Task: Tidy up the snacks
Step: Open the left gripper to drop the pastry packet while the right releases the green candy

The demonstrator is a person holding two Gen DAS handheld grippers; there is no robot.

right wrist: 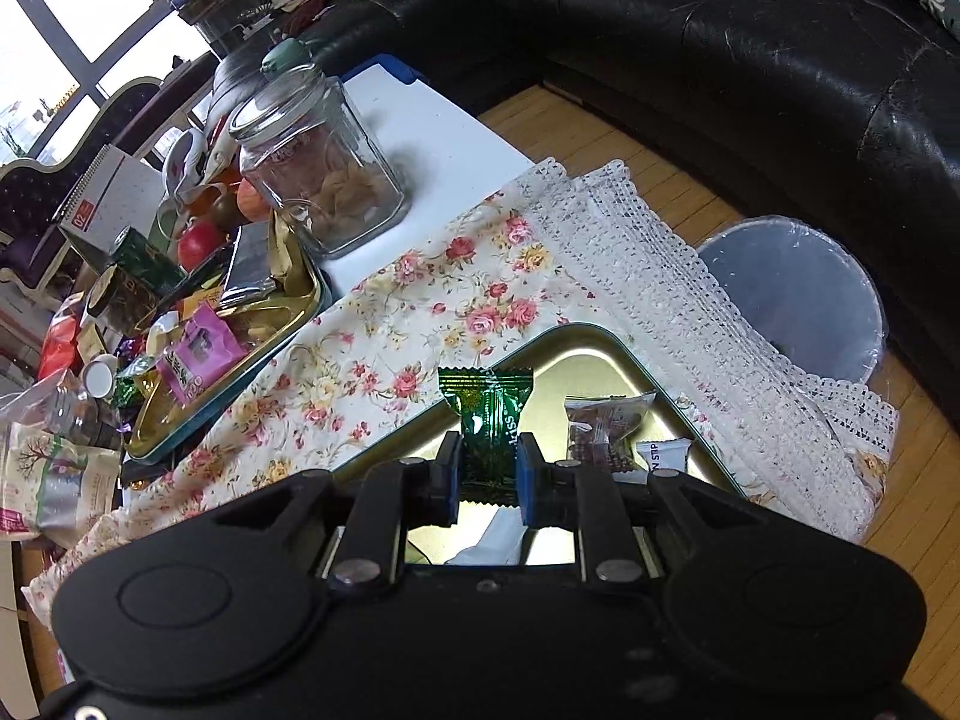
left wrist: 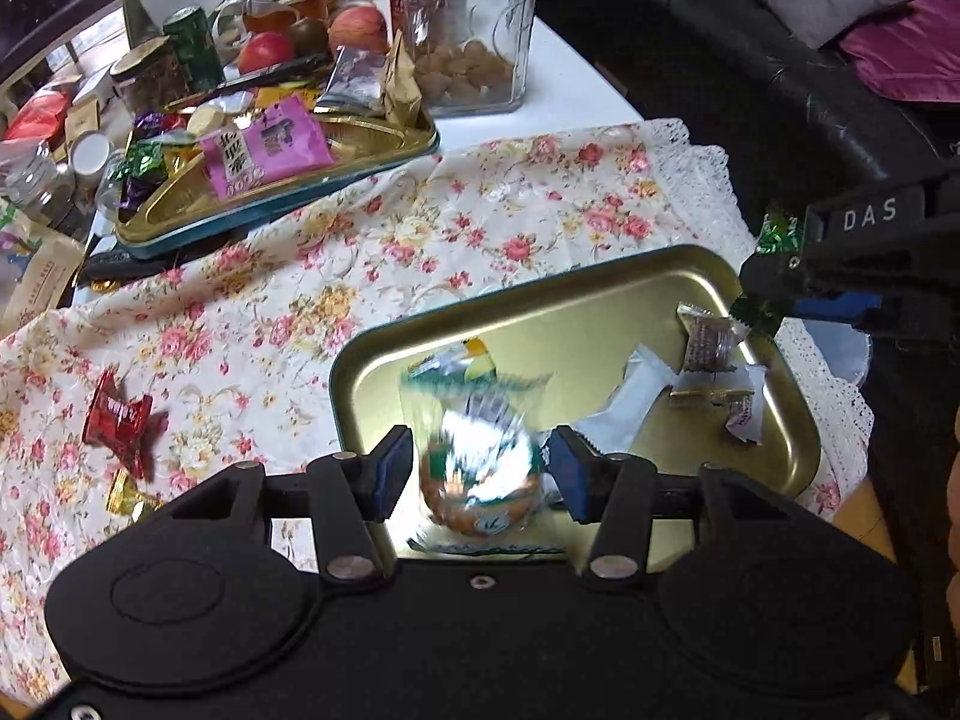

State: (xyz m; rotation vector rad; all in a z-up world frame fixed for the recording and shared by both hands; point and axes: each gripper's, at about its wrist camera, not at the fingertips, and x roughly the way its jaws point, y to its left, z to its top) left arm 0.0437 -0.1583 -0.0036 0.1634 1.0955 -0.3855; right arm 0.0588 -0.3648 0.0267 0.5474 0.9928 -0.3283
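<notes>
A gold tin tray [left wrist: 354, 360] lies on the flowered cloth and holds a brown snack packet [left wrist: 708, 342] and white packets [left wrist: 636, 396]. My left gripper [left wrist: 480, 471] hangs over the tray's near side, open. A clear, green-edged cookie packet [left wrist: 480, 468] sits blurred between its blue pads, and they do not seem to press on it. My right gripper [right wrist: 487, 468] is shut on a green candy [right wrist: 489, 414] above the tray [right wrist: 576, 333]. It also shows in the left wrist view as the right gripper [left wrist: 771, 273] at the tray's far right corner.
A red candy [left wrist: 117, 420] and a gold candy [left wrist: 129, 495] lie on the cloth at left. A second tin [left wrist: 270, 216] full of snacks, a glass jar [left wrist: 468, 30] and fruit crowd the back. A lined bin [right wrist: 792, 300] and a black sofa [right wrist: 750, 72] stand beyond the table's edge.
</notes>
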